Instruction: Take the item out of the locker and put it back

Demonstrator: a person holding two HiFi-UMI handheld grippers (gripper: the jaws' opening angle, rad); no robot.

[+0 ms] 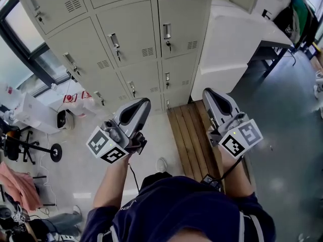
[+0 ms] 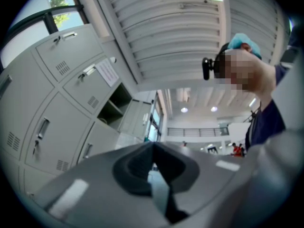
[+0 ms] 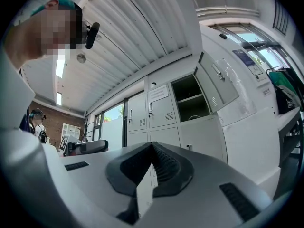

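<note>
A bank of grey lockers (image 1: 131, 44) stands ahead of me, doors shut at the levels the head view shows. One upper compartment is open (image 3: 190, 99), its door (image 3: 219, 82) swung to the right; it also shows in the left gripper view as an open compartment (image 2: 116, 103). I cannot make out any item inside. My left gripper (image 1: 144, 104) and right gripper (image 1: 208, 93) are held side by side in front of the lockers, well short of them. In both gripper views the left gripper (image 2: 153, 144) and the right gripper (image 3: 152, 144) have their jaws closed tip to tip with nothing between them.
A wooden slatted bench (image 1: 189, 135) lies on the floor below the right gripper. A white cabinet (image 1: 227, 49) adjoins the lockers on the right, with a black-legged table (image 1: 272, 47) beyond. Bags and equipment (image 1: 50, 110) crowd the floor at the left by a window.
</note>
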